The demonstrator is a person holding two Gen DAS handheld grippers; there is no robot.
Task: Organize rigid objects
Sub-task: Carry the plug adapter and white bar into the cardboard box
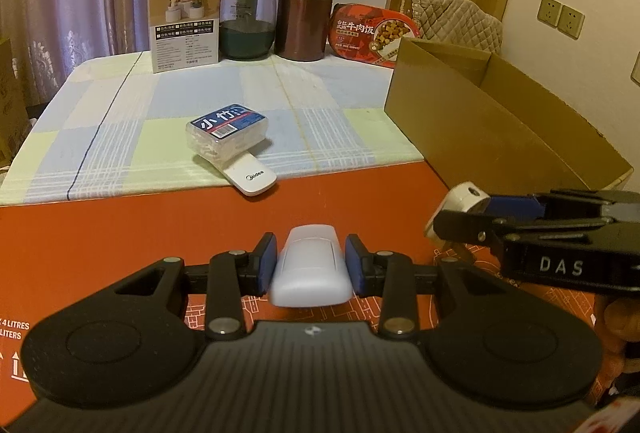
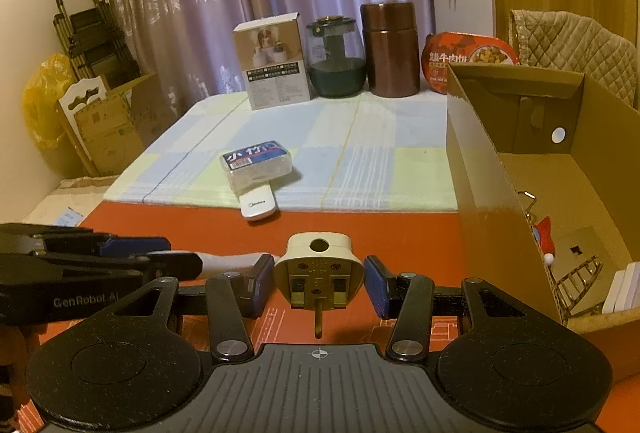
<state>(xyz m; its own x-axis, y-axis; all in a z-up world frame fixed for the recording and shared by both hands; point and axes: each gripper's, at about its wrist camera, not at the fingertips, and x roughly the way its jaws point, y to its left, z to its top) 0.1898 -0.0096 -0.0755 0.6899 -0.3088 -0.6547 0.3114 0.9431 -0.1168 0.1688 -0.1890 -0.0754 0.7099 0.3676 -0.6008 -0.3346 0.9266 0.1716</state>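
My left gripper is shut on a smooth white plastic case, held between its blue pads above the red printed surface. My right gripper is shut on a cream plug adapter whose pins face the camera. The two grippers sit side by side: the right gripper with the adapter enters the left wrist view, and the left gripper with the case enters the right wrist view. A clear box with a blue label lies on a white Midea remote.
An open cardboard box stands to the right, with small items inside. Along the back of the checked cloth stand a white product box, a glass jar, a brown canister and a red meal bowl.
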